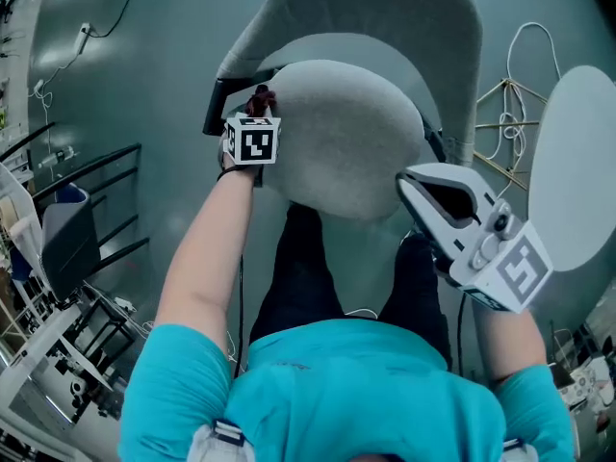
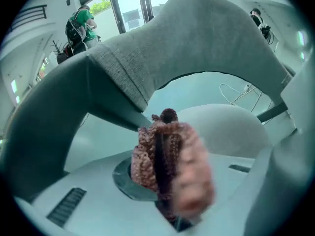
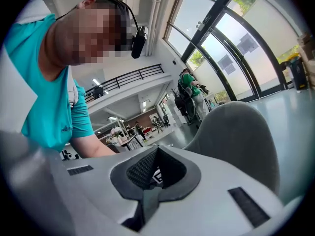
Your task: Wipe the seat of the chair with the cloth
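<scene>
The grey chair's round seat [image 1: 346, 133] lies before me, under its curved backrest [image 1: 385, 8]. My left gripper [image 1: 258, 106] hovers at the seat's left edge, shut on a knobbly maroon-pink cloth [image 1: 261, 97]. In the left gripper view the bunched cloth [image 2: 147, 156] stands upright between the jaws of the left gripper [image 2: 165, 132], with the seat [image 2: 231, 127] beyond it to the right. My right gripper [image 1: 412, 179] is at the seat's right front edge, tilted upward, away from the seat. In its own view the right gripper [image 3: 152, 170] is shut on nothing, and the backrest [image 3: 236, 132] rises to the right.
A round white table top [image 1: 577, 162] stands to the right of the chair, with a wire frame and a cable [image 1: 520, 94] on the floor behind. A dark chair and black racks [image 1: 77, 219] fill the left. My legs [image 1: 318, 277] press against the seat's front.
</scene>
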Tool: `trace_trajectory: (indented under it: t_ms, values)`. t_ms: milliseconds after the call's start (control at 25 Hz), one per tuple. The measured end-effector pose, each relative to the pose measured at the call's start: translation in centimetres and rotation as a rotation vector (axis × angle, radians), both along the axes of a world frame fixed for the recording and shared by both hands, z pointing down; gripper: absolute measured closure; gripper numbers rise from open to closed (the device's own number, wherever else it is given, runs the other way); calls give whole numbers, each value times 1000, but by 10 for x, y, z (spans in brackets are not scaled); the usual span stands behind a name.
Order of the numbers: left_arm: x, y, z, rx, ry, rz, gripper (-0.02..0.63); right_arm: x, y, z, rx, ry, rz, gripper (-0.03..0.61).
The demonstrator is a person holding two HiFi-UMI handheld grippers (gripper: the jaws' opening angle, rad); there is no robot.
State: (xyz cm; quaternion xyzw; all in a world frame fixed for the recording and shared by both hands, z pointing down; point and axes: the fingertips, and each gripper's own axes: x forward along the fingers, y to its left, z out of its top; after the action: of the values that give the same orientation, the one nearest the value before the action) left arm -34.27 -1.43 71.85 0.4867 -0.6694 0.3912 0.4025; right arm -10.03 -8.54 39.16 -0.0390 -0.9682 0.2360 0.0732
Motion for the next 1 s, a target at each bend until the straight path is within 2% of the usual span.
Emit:
trace_trajectory:
  t_ms: [160,440,520,680,880,1000]
  values:
    - [-8,3,4,-64,-152,65,554,-18,10,3,2,13,-35,581]
    - [-3,-1,-9,-134,-475,287,554,-18,19,2,-25,23,-41,581]
    - [-4,8,6,-188,-502,317,554,-15,18,3,-26,20,-36,581]
    - [-10,27,39,-264,-418,227,554,-5,14,6,-42,16,-17,581]
    - [-10,27,54,-236,-185,-12,554,20,14,11,-60,29,10,581]
    - [-1,23,60,-247,-89,-47,554,31,12,13,-58,28,31,581]
